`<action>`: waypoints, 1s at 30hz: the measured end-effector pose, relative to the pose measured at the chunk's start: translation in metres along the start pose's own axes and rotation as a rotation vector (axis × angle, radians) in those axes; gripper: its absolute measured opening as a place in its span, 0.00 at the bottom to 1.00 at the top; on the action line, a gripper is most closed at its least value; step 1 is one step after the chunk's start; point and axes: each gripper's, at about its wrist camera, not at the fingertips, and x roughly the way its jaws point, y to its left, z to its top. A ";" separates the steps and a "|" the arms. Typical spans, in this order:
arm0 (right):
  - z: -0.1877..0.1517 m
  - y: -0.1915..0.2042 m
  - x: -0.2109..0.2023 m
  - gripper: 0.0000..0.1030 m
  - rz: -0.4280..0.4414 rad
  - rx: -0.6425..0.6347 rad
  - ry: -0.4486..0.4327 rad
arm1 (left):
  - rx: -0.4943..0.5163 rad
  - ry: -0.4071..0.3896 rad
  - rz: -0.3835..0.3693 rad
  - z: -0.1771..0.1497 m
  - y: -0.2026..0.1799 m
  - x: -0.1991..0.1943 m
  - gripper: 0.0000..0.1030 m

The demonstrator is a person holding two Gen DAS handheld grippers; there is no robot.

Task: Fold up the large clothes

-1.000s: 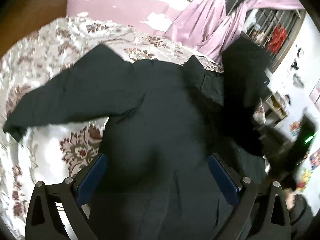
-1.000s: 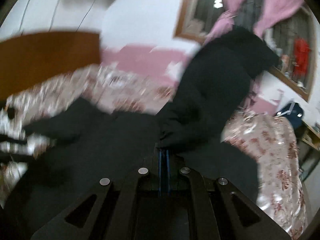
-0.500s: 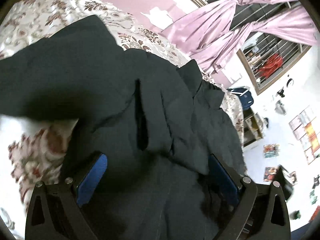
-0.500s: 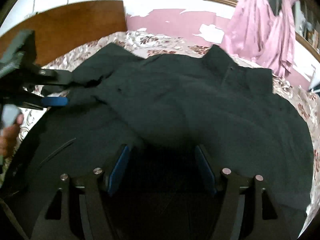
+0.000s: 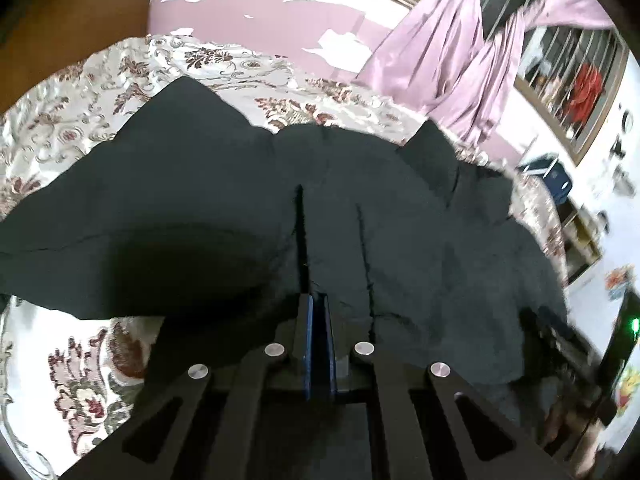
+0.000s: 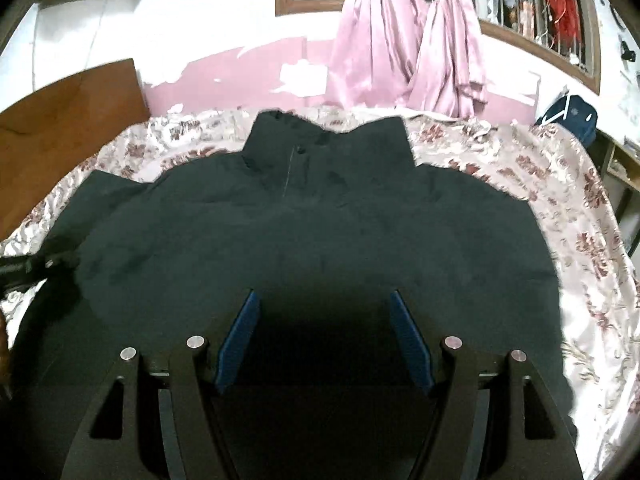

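A large black jacket [image 6: 320, 232] lies spread on a floral bedspread [image 6: 580, 208], collar [image 6: 328, 148] toward the far wall. In the left wrist view the jacket [image 5: 400, 220] fills the middle, one sleeve [image 5: 140, 208] stretching left. My left gripper [image 5: 316, 300] is shut, its blue pads pinching a fold of the black fabric. My right gripper [image 6: 324, 300] is open, its blue pads wide apart just above the jacket's lower body, holding nothing. The left gripper shows as a dark shape at the jacket's left edge in the right wrist view [image 6: 32, 268].
A wooden headboard [image 6: 68, 112] stands at the far left. Pink curtains [image 6: 400, 52] hang by a barred window [image 6: 540, 12]. A blue bag [image 6: 572, 116] and shelves [image 5: 576, 236] are at the bed's right side. A pink and white wall [image 5: 260, 12] runs behind.
My left gripper has shut on the jacket fabric. My right gripper let go of the raised part of the jacket, which now lies flat, and stays open.
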 end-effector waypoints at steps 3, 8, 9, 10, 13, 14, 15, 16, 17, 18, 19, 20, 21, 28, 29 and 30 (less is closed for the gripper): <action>0.003 0.016 0.037 0.61 -0.015 -0.021 0.060 | 0.006 0.011 -0.008 -0.002 0.006 0.003 0.06; 0.003 0.030 0.062 0.62 -0.066 -0.061 0.091 | -0.034 0.015 -0.083 -0.006 0.022 0.000 0.09; 0.000 0.031 0.063 0.63 -0.069 -0.062 0.086 | -0.051 0.020 -0.101 -0.007 0.025 -0.002 0.09; -0.002 0.032 0.063 0.65 -0.071 -0.062 0.081 | -0.071 0.035 -0.128 -0.009 0.031 -0.006 0.10; -0.004 0.028 0.061 0.74 -0.085 -0.041 0.065 | -0.103 0.055 -0.164 -0.017 0.044 -0.017 0.13; -0.005 0.026 0.058 0.75 -0.087 -0.034 0.062 | -0.117 0.059 -0.175 -0.019 0.051 -0.023 0.14; -0.006 0.025 0.059 0.77 -0.084 -0.023 0.057 | -0.131 0.061 -0.184 -0.021 0.059 -0.029 0.20; -0.007 0.023 0.058 0.78 -0.082 -0.018 0.055 | -0.151 0.060 -0.191 -0.022 0.069 -0.037 0.30; -0.006 0.021 0.058 0.78 -0.082 -0.015 0.053 | -0.169 0.056 -0.192 -0.022 0.077 -0.043 0.37; -0.007 0.021 0.059 0.79 -0.084 -0.013 0.051 | -0.193 0.045 -0.210 -0.023 0.088 -0.050 0.49; -0.007 0.020 0.059 0.80 -0.086 -0.013 0.050 | -0.227 0.032 -0.211 -0.022 0.100 -0.058 0.67; -0.007 0.021 0.059 0.80 -0.089 -0.013 0.049 | -0.261 0.018 -0.176 -0.023 0.110 -0.064 0.76; -0.007 0.021 0.060 0.81 -0.093 -0.014 0.047 | -0.299 -0.001 -0.145 -0.023 0.122 -0.071 0.82; -0.008 0.022 0.062 0.83 -0.085 0.002 0.036 | -0.652 -0.042 -0.050 -0.022 0.227 -0.078 0.84; -0.008 0.022 0.063 0.83 -0.084 0.002 0.035 | -0.694 -0.037 -0.042 -0.023 0.235 -0.075 0.84; -0.008 0.022 0.064 0.83 -0.084 0.003 0.034 | -0.738 -0.033 -0.042 -0.022 0.246 -0.070 0.84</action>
